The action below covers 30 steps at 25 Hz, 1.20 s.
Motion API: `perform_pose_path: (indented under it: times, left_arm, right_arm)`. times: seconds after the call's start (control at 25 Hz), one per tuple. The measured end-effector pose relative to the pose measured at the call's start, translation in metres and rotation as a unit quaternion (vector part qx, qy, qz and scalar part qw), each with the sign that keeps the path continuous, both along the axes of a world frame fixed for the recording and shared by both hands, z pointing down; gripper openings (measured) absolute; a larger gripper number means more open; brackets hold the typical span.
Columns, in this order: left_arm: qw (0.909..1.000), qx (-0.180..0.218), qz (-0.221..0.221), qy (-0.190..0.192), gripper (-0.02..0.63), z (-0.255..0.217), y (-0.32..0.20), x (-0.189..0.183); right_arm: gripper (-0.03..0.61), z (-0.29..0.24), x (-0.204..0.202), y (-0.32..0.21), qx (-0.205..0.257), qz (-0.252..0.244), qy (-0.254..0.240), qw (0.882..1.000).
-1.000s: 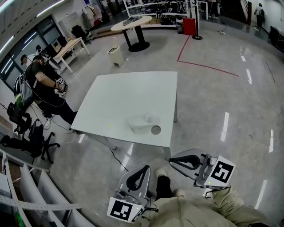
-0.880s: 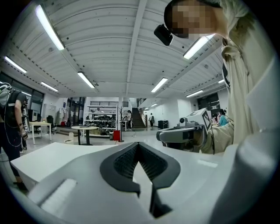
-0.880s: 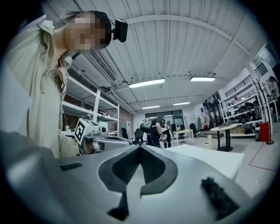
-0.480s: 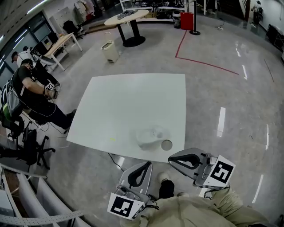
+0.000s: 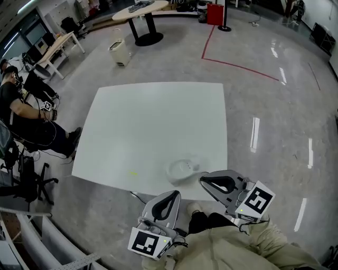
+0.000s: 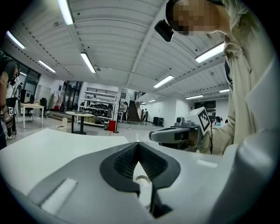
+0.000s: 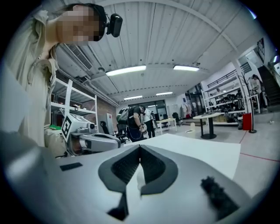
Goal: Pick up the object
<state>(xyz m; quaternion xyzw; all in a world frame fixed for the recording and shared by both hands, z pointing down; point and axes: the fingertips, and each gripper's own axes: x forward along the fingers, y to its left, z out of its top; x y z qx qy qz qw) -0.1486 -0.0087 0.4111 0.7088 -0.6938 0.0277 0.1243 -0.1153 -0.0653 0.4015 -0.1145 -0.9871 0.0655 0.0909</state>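
A pale, see-through object [image 5: 182, 169] lies on the white table [image 5: 158, 121], close to its near edge. What it is I cannot tell. My right gripper [image 5: 201, 179] is shut and empty, its tips over the table's near edge just right of the object. My left gripper [image 5: 177, 193] is shut and empty too, held below the table's edge and short of the object. In the left gripper view the shut left gripper [image 6: 138, 143] points across the table, with the right gripper [image 6: 151, 135] beyond it. The right gripper view shows the right gripper [image 7: 140, 145] and the left gripper [image 7: 120, 142].
A person [image 5: 21, 116] sits at the table's left with a black chair [image 5: 24, 176] nearby. Farther back stand a round table [image 5: 140, 8], a white bin [image 5: 119, 52] and a red stand [image 5: 215, 13]. A red line [image 5: 237, 66] crosses the glossy floor.
The table and object have come nearer to me. Both grippers, still shut, now sit at the table's near edge, the right one's tips reaching beside the object.
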Motion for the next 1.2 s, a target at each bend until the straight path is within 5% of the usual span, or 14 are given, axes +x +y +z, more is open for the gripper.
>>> perform_pose_path:
  times: [0.36,0.6,0.8,0.96,1.2]
  left_arm:
    - [0.9995,-0.024,-0.014,0.016,0.006,0.014,-0.014,-0.013]
    - [0.9981,-0.046,-0.027,0.031,0.006,0.025,-0.030,-0.024]
    - [0.9971,-0.057,-0.029,0.041,0.006,0.038,-0.035,-0.028]
    - [0.9970,-0.054,-0.038,0.039,0.006,0.042,-0.036,-0.037]
    - [0.9956,-0.066,-0.039,0.053,0.006,0.044,-0.042,-0.043]
  right_arm:
    - [0.008,0.074,-0.034,-0.030,0.025,0.048,0.125,0.991]
    - [0.196,0.109,-0.054,-0.053,0.049,0.075,0.183,0.979]
    - [0.300,0.145,-0.066,-0.066,0.027,0.103,0.215,0.971]
    - [0.311,0.173,-0.072,-0.067,0.031,0.106,0.259,0.959]
    - [0.308,0.185,-0.075,-0.067,-0.050,0.106,0.287,0.951]
